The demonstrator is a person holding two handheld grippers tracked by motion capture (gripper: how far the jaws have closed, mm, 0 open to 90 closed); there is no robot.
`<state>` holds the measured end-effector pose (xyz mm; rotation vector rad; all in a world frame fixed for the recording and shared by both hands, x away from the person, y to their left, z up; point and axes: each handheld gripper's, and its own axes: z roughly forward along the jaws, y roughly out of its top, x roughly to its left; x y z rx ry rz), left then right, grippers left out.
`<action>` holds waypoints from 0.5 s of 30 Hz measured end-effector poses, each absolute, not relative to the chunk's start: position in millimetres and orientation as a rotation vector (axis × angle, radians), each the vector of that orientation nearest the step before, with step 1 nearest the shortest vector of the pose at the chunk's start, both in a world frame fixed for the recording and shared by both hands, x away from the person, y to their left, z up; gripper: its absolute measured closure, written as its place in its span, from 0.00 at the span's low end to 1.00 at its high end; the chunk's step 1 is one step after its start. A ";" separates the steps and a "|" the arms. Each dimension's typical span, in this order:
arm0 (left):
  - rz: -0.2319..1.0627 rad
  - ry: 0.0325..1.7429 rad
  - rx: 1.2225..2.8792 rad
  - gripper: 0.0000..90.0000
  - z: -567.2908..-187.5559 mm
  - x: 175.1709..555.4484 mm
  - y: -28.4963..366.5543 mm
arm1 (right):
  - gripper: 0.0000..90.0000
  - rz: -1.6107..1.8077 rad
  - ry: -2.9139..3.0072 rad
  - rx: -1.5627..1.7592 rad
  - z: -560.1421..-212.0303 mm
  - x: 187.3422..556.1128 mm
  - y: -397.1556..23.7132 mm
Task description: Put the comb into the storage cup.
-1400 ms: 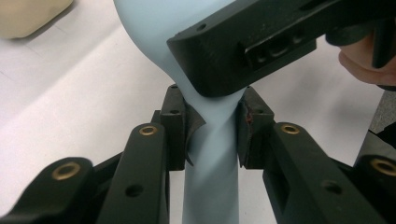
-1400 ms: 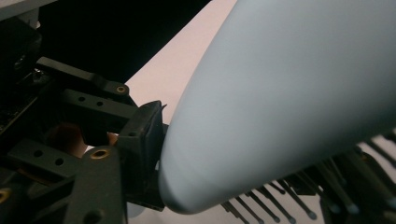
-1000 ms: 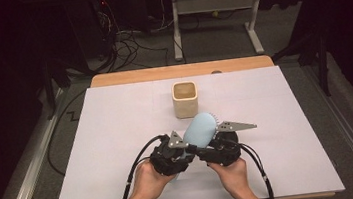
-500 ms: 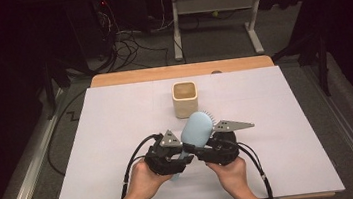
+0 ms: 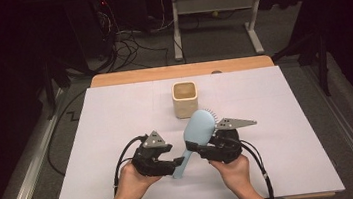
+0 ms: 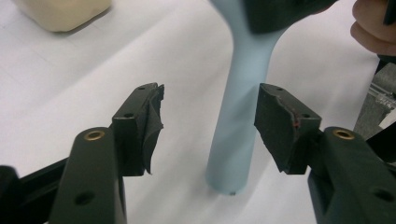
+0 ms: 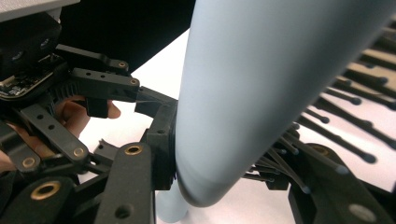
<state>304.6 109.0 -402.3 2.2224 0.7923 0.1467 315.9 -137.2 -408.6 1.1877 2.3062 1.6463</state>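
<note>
A light blue hairbrush (image 5: 198, 126) is held tilted over the white table cover, head toward the far side and handle toward the person. My right gripper (image 5: 197, 148) is shut on it near the neck; in the right gripper view the brush's back (image 7: 261, 93) sits between the jaws with black bristles (image 7: 345, 135) to the right. My left gripper (image 5: 175, 163) is open and its jaws have just been opening. In the left gripper view the handle (image 6: 236, 126) stands between the fingers (image 6: 144, 116) with a gap on each side.
A cream square cup (image 5: 185, 98) stands upright beyond the brush, near the table's middle. The white cover (image 5: 106, 122) spreads to both sides, with a wooden edge (image 5: 181, 71) at the far end. Cables and a white stand lie on the dark floor behind.
The left gripper's jaws have opened off the brush handle and the left hand has slid a little to the left. The right gripper keeps its hold in the same place.
</note>
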 end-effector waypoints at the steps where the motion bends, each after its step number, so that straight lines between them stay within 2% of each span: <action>1: 0.151 0.792 2.226 0.45 -402.8 304.6 111.9 | 0.64 1.648 2.304 1.190 -407.9 316.1 -138.1; 15: 0.239 0.848 2.144 0.42 -411.9 298.4 153.9 | 0.64 1.606 2.318 1.181 -399.0 320.1 -144.6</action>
